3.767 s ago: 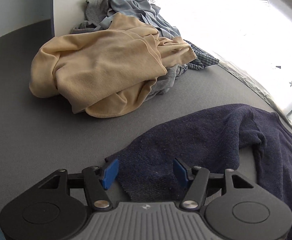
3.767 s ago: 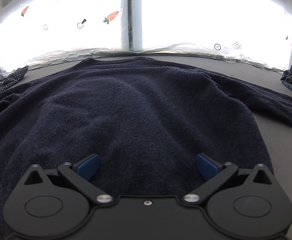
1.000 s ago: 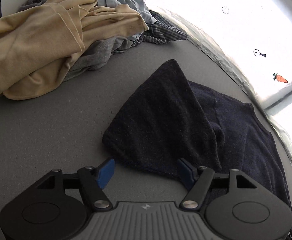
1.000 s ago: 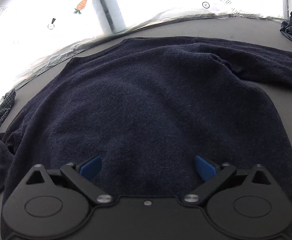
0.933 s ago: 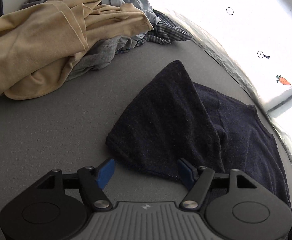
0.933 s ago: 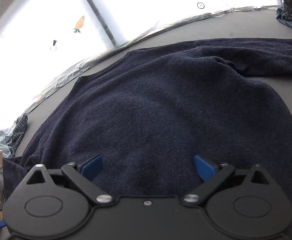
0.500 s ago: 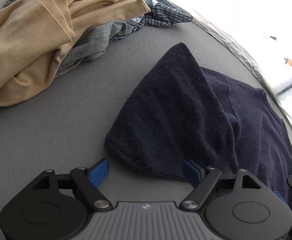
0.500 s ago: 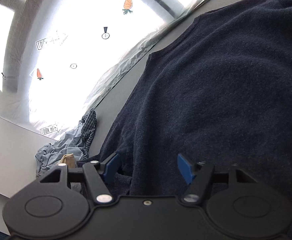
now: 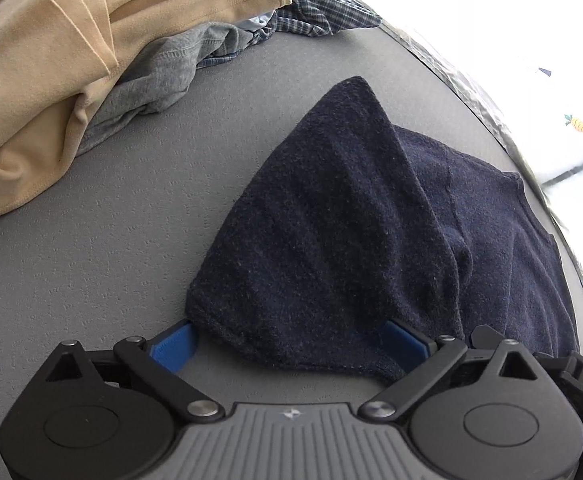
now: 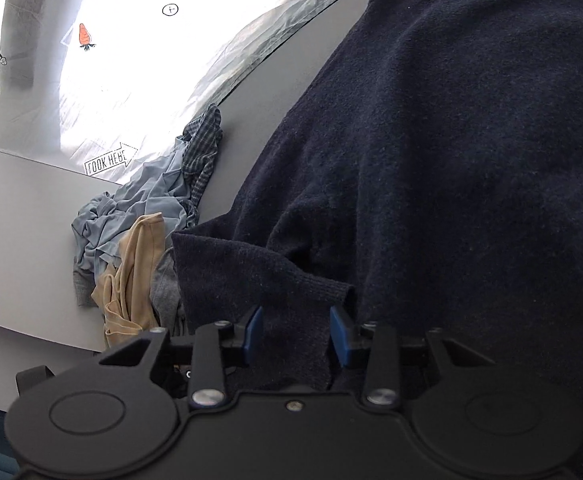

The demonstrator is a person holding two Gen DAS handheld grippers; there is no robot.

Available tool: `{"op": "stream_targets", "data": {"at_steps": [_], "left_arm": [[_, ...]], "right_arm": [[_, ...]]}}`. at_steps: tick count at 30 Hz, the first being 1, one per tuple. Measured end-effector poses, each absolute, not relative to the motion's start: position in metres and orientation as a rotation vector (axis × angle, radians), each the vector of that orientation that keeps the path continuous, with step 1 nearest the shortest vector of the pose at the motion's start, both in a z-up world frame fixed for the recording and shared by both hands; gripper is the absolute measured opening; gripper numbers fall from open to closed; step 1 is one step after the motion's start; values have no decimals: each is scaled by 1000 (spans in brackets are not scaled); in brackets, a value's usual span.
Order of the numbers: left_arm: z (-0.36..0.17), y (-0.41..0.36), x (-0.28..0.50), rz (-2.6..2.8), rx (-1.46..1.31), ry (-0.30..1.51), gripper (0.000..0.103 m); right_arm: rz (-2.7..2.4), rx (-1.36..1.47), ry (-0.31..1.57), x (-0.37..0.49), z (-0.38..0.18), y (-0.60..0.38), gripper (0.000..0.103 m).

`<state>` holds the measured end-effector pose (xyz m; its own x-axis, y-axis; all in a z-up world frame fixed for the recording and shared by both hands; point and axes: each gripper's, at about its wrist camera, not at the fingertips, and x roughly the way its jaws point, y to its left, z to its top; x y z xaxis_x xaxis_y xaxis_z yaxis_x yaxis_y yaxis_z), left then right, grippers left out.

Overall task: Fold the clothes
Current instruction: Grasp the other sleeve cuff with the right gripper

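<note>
A dark navy sweater (image 9: 331, 232) lies on the grey table (image 9: 111, 220); its left sleeve is folded back on itself, cuff end toward me. My left gripper (image 9: 287, 344) is open, its blue pads on either side of the sleeve's near edge, low over the table. In the right wrist view the sweater's body (image 10: 451, 140) fills the right side. My right gripper (image 10: 295, 336) has its jaws narrowed around the sleeve cuff (image 10: 291, 292), with a gap still showing between pads and cloth.
A heap of unfolded clothes sits at the table's far left: a tan garment (image 9: 51, 60), grey and light blue pieces, and a checked shirt (image 9: 323, 20). The heap also shows in the right wrist view (image 10: 139, 240). Bright window film (image 10: 131, 40) runs along the table's far edge.
My right gripper has swung left from the sweater's body to the sleeve cuff and its jaws have narrowed. My left gripper has moved in to straddle the sleeve's near edge.
</note>
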<state>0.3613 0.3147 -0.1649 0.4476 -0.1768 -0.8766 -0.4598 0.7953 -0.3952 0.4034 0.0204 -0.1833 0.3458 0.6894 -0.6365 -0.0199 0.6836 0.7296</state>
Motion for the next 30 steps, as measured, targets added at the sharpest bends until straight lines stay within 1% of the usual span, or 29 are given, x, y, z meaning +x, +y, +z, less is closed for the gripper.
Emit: {"op": "stream_targets", "data": {"at_steps": [2, 6, 8, 12, 13, 15, 18, 20, 30], "left_arm": [[-166, 318, 361, 184, -688, 1113, 102], [-166, 316, 363, 184, -687, 1125, 102], [-166, 314, 364, 184, -668, 1133, 103], [-166, 304, 366, 186, -613, 1144, 103], [-166, 302, 366, 187, -604, 1145, 103], [-166, 300, 366, 185, -589, 1144, 103], [-167, 301, 365, 182, -595, 1136, 103], [-166, 303, 363, 182, -605, 1131, 103], [-167, 296, 365, 186, -554, 1137, 103]], "right_arm": [[497, 654, 1156, 408, -188, 29, 38], [479, 569, 1176, 411, -192, 44, 40], [480, 565, 1168, 410, -191, 45, 41], [476, 567, 1168, 412, -189, 44, 41], [465, 581, 1171, 412, -190, 42, 39], [435, 622, 1182, 412, -190, 40, 38], [393, 710, 1214, 411, -191, 31, 40], [371, 773, 1233, 410, -193, 26, 43], [373, 951, 1252, 406, -207, 12, 43]]}}
